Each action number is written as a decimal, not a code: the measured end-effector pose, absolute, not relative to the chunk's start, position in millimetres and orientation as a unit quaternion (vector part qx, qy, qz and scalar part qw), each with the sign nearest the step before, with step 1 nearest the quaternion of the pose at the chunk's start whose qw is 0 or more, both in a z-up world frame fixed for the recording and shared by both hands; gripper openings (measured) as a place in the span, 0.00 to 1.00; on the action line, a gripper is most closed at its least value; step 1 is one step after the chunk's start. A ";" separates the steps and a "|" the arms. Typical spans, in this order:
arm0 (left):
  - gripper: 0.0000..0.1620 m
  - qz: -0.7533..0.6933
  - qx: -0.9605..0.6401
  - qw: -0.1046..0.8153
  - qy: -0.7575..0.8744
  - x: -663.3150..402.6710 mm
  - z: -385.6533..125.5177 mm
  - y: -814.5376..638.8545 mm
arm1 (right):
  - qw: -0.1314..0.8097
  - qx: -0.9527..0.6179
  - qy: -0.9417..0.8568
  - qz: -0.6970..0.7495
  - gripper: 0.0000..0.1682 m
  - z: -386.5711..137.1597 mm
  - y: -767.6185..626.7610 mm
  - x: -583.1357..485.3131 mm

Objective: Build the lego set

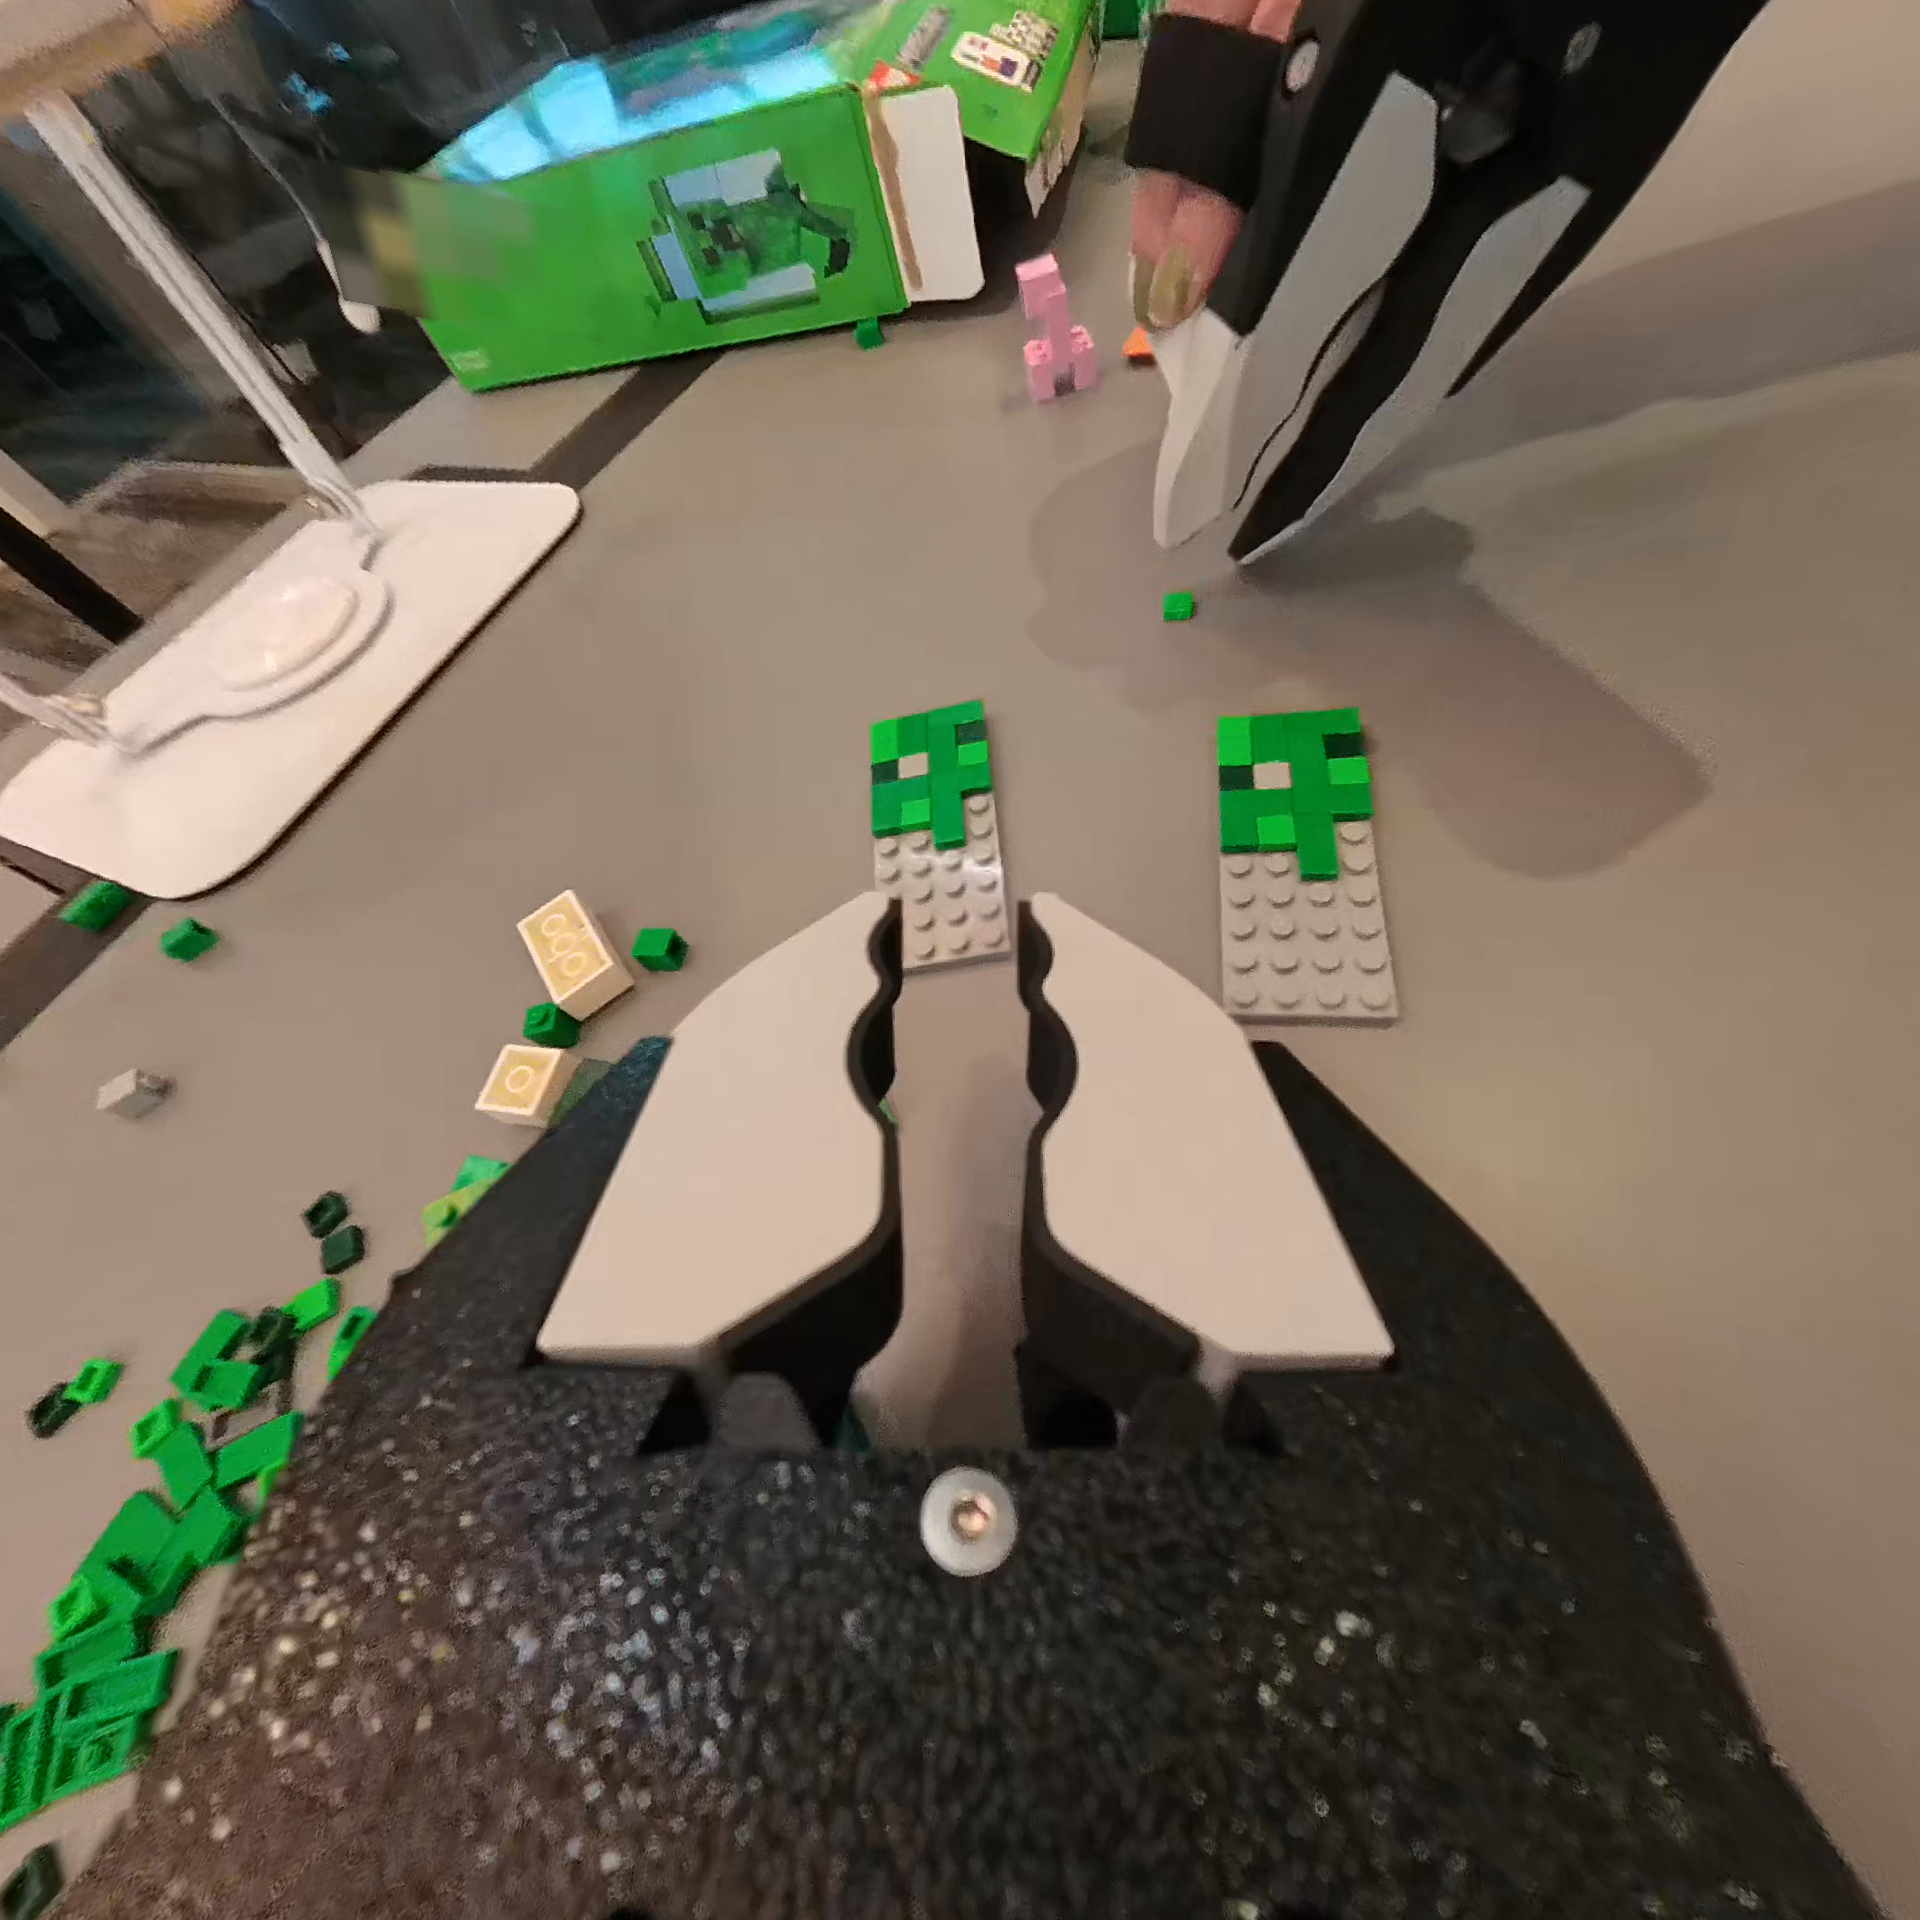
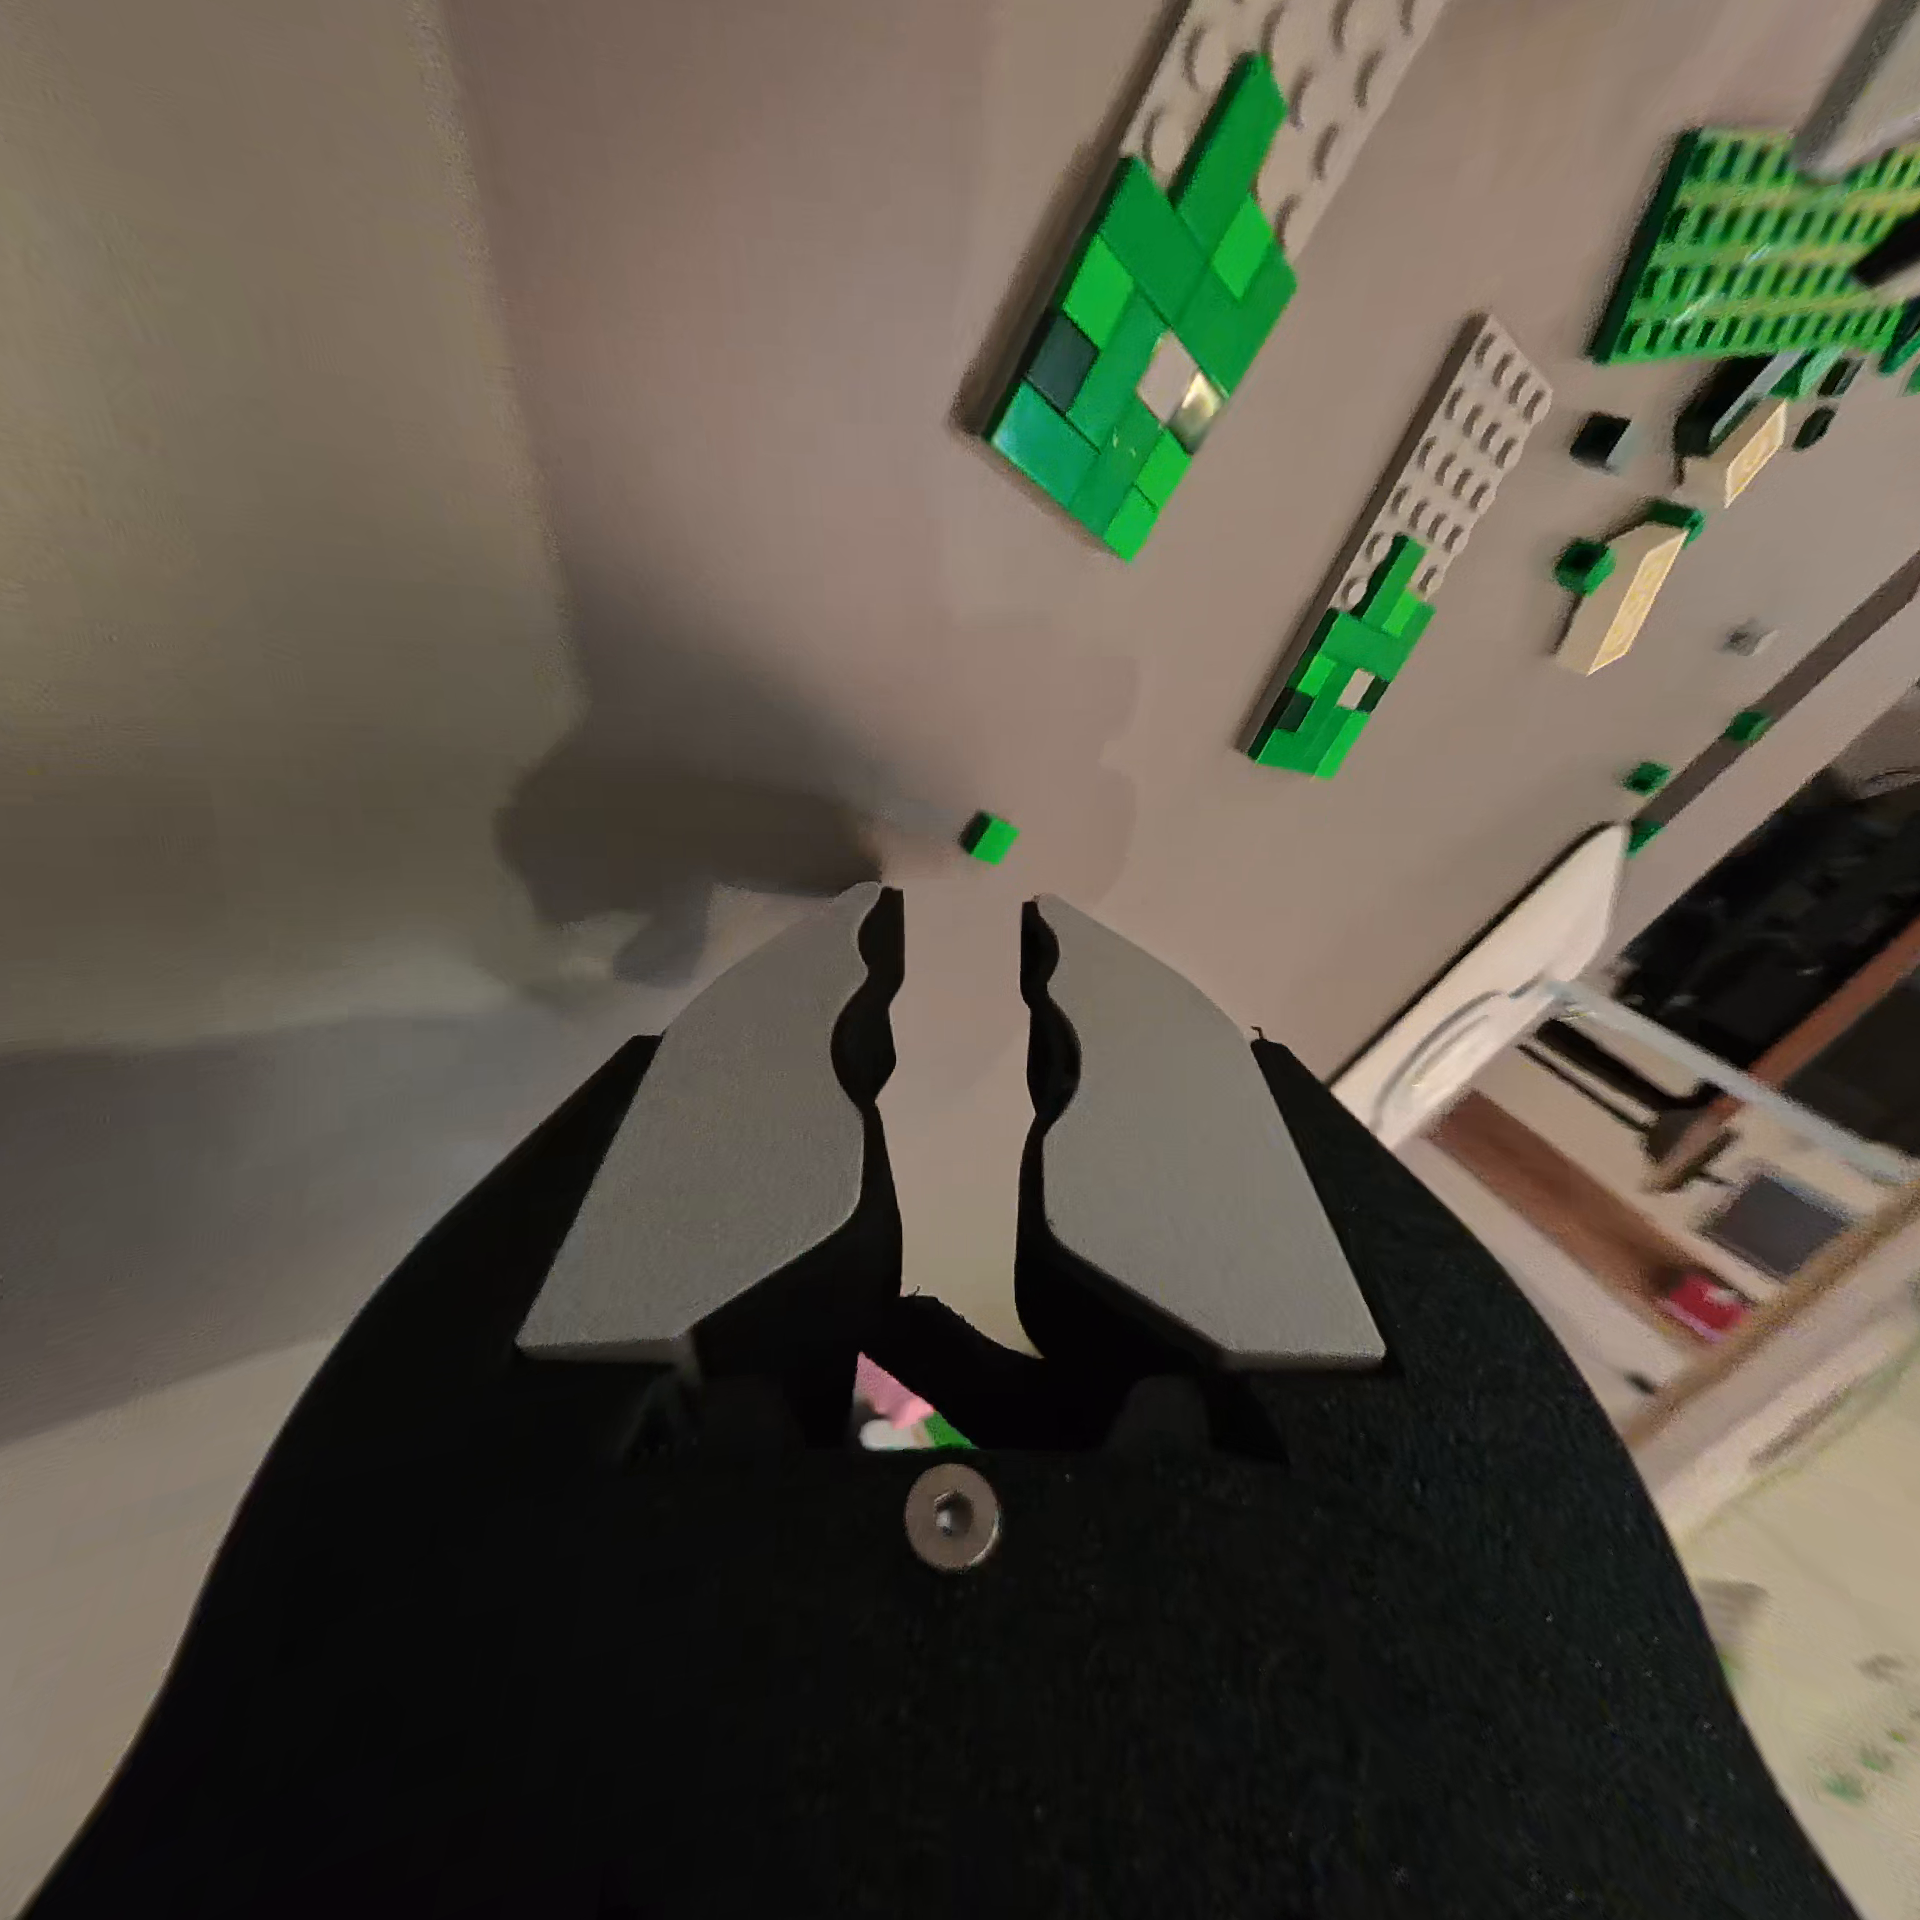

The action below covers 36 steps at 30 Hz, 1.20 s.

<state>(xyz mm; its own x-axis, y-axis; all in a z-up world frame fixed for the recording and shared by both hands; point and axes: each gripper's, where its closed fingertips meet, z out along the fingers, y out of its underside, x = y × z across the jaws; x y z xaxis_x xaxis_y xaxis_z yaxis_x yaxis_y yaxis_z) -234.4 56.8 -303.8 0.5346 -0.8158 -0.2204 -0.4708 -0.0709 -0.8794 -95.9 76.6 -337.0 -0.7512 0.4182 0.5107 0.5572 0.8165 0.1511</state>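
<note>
Two grey studded plates lie side by side on the grey table, each partly tiled in green: the left plate [image 1: 940, 842] and the right plate [image 1: 1299, 862]. They also show in the right wrist view, the near one [image 2: 1143, 312] and the far one [image 2: 1392, 582]. My left gripper [image 1: 958, 914] is open and empty, its tips at the near end of the left plate. My right gripper [image 2: 961, 896] is open and empty, just short of a single small green tile [image 2: 989, 836], which also shows in the left wrist view [image 1: 1177, 606]. The right gripper shows in the left wrist view [image 1: 1210, 540] held by a hand.
Loose green tiles [image 1: 135, 1538] are heaped at the left, with cream bricks [image 1: 574, 951] and a small grey piece [image 1: 133, 1091]. A white stand base [image 1: 312, 665], green boxes [image 1: 665, 239] and a pink figure [image 1: 1055, 332] stand at the back. A green studded plate [image 2: 1766, 260] lies far off.
</note>
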 end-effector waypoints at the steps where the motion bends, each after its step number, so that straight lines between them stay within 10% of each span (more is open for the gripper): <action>1: 0.15 -0.174 -0.718 0.502 0.450 -231.9 -303.4 57.7 | 0.229 -0.291 -0.921 -0.125 0.12 -336.4 74.8 -93.8; 14: 0.34 -0.164 -0.831 0.313 0.429 -221.4 -345.1 78.9 | 0.168 -0.529 -0.814 0.173 0.10 -321.8 70.8 -112.5; 36: 0.19 -0.185 -0.804 0.314 0.470 -214.6 -344.1 78.6 | 0.115 -0.534 -0.826 0.140 0.04 -346.4 75.8 -107.9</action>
<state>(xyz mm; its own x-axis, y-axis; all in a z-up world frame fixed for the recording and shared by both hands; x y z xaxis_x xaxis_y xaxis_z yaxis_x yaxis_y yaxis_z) -214.6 78.6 -344.1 0.4901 -0.8717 0.0011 -0.6395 -0.3605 -0.6790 -107.9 75.8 -346.4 -0.4026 0.9145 0.0407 0.8499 0.3900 -0.3544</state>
